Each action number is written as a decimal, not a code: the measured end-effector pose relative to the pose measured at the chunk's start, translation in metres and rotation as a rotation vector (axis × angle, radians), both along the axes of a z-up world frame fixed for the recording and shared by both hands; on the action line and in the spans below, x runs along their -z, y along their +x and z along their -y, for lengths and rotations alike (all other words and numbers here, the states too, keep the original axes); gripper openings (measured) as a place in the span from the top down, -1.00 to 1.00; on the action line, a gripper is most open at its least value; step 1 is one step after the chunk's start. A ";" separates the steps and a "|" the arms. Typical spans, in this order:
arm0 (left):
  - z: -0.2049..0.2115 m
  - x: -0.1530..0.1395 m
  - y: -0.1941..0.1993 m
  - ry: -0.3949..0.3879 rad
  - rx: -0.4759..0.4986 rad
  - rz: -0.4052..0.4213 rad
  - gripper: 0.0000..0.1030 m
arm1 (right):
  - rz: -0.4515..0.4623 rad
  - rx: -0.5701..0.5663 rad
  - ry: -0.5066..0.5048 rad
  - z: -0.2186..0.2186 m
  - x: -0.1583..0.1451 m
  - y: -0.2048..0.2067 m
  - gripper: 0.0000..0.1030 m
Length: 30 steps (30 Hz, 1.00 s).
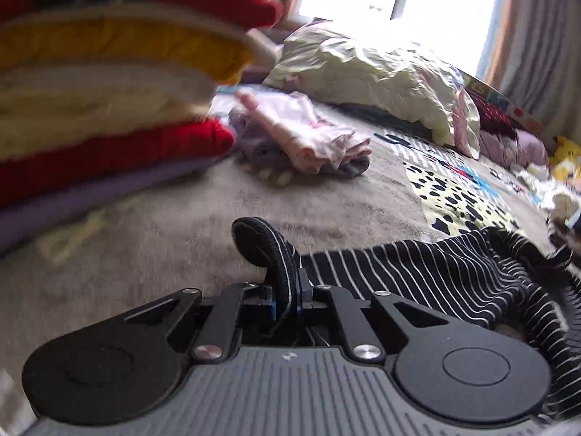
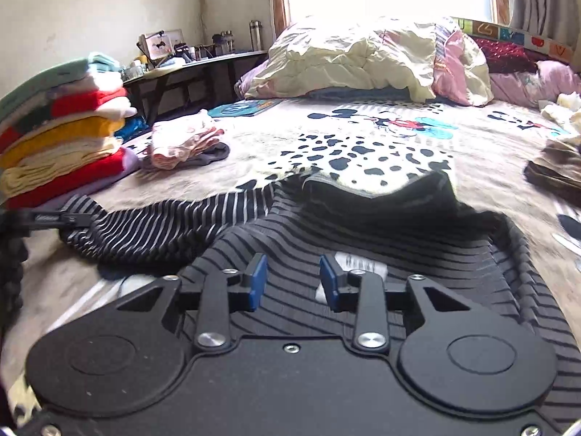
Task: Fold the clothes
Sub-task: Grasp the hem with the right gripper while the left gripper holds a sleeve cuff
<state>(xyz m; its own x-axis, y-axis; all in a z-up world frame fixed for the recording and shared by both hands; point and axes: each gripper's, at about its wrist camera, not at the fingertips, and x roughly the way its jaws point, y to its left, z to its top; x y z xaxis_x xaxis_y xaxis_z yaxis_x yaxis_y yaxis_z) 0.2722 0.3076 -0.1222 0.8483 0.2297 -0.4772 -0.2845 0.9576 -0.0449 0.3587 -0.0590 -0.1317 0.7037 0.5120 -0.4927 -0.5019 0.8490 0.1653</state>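
Striped top [image 2: 363, 225] lies spread on the bed [image 2: 254, 145], black with thin pale lines, its neck opening facing the pillows. Far left, a stack [image 2: 65, 145] of folded clothes stands at the bed's edge, with a small pink pile [image 2: 185, 141] just beside it. Then the left gripper [image 1: 287, 287]: pressed together on a sleeve cuff [image 1: 261, 247], the black band curling up out of the tongs, the sleeve trailing right across the blanket. Right of that, the right gripper [image 2: 292, 283] hovers low over the top's body, blue pads [image 2: 256, 281] spread apart, holding nothing. So this looks like the sleeve fold: the cuff is caught and ready to be carried inward. Next move, I'd say, takes the sleeve across onto the body, laid flat, while the right gripper pins or takes the far side.
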 end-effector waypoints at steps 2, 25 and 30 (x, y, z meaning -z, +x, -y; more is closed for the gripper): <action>0.006 -0.012 0.005 0.074 0.032 0.064 0.86 | -0.046 -0.003 0.002 -0.010 0.004 0.033 0.51; -0.028 0.012 0.027 0.030 -0.093 -0.116 0.81 | -0.126 0.178 0.064 -0.025 0.001 0.176 0.58; -0.033 0.014 0.029 -0.003 -0.103 -0.133 0.72 | -0.073 0.235 0.087 0.001 -0.028 0.188 0.58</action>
